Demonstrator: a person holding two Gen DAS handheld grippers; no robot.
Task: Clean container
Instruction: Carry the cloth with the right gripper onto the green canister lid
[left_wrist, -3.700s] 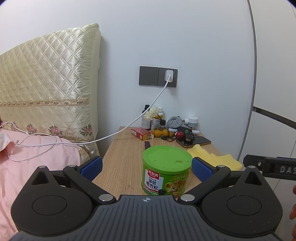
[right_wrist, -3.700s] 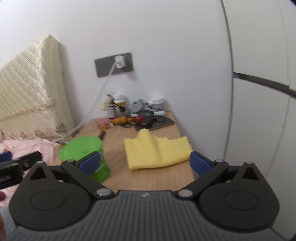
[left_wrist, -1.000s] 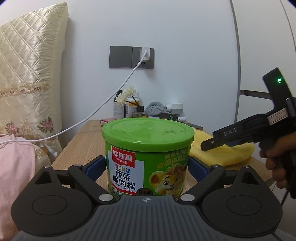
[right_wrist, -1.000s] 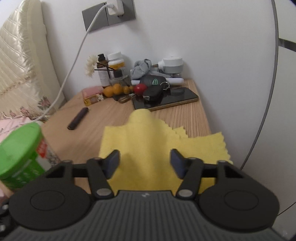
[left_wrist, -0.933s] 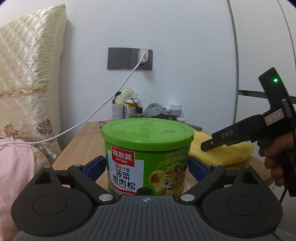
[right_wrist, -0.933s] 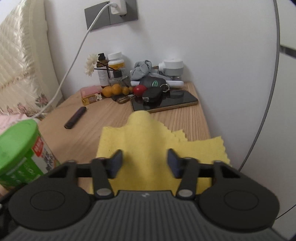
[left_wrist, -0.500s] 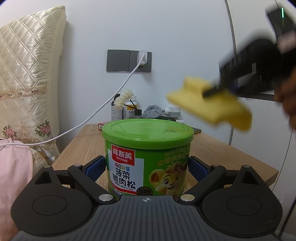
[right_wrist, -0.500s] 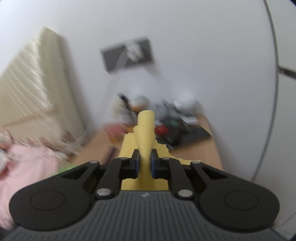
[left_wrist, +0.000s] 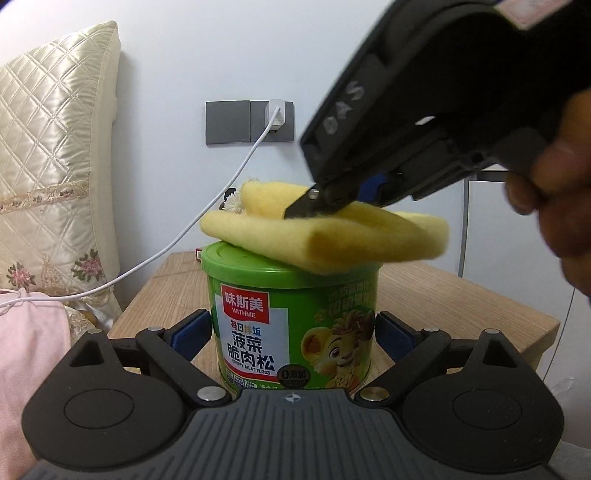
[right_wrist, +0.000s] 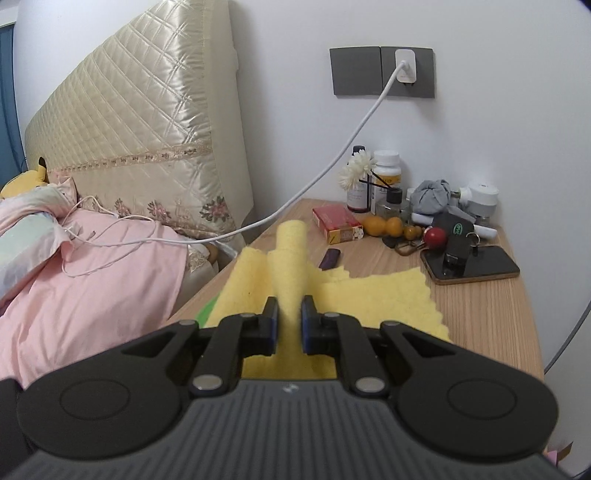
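Observation:
A green snack can (left_wrist: 291, 332) with a green lid (left_wrist: 236, 258) stands at the front of the wooden nightstand (left_wrist: 461, 295). My left gripper (left_wrist: 291, 328) is shut on the can, one blue pad against each side. A folded yellow cloth (left_wrist: 332, 240) lies across the lid. My right gripper (left_wrist: 303, 208) comes in from the upper right, held by a person's hand (left_wrist: 554, 192), and is shut on a ridge of that cloth. In the right wrist view the right gripper (right_wrist: 289, 317) pinches the yellow cloth (right_wrist: 291, 266). Only a sliver of the green can (right_wrist: 205, 314) shows under it.
At the back of the nightstand stand bottles (right_wrist: 386, 173), a red box (right_wrist: 338, 223), small oranges (right_wrist: 384, 225), keys and a phone (right_wrist: 476, 264). A small dark stick (right_wrist: 330, 258) lies mid-table. A white cable (right_wrist: 332, 170) runs from the wall socket to the pink bedding (right_wrist: 92, 277) on the left.
My right gripper shut on the yellow cloth, lifted it off the nightstand and carried it left onto the can's lid. The left gripper and can stayed still.

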